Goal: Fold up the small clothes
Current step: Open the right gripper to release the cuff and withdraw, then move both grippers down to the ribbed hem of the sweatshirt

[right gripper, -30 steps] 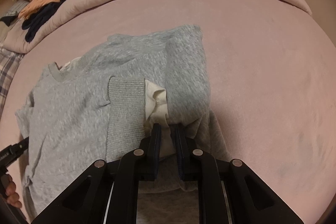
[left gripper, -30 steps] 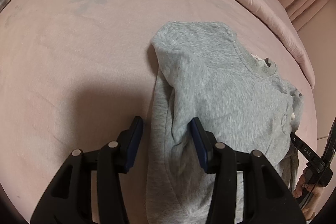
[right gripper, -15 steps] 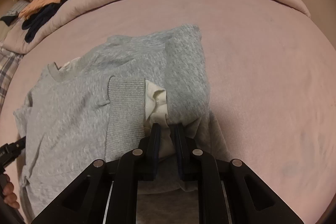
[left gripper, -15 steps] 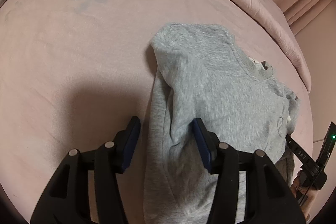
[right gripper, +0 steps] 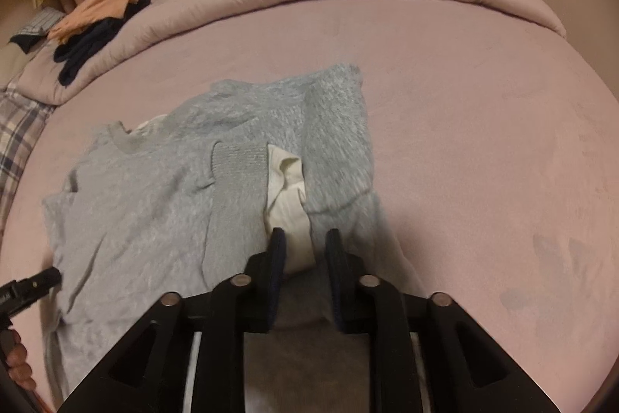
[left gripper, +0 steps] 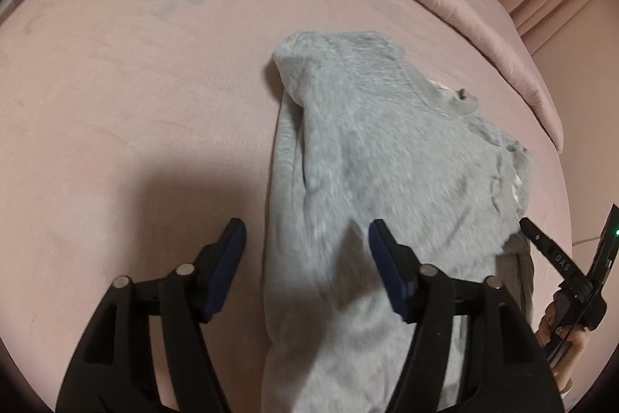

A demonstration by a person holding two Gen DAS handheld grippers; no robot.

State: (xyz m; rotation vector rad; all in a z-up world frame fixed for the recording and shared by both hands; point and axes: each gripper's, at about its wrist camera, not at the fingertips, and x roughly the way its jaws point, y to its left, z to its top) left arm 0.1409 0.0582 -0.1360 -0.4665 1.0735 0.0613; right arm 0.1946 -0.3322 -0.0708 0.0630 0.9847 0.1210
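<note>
While bare bedspread (left gripper: 116, 126) flanks it, sweater (left gripper: 371, 157) lies rumpled.

The left gripper (left gripper: 307, 246) sits low in the frame, its fingers (left gripper: 228, 258) spread wide apart. The right gripper (right gripper: 305, 250), bottom centre, has its fingers (right gripper: 276, 254) parted by a narrow gap.
</note>
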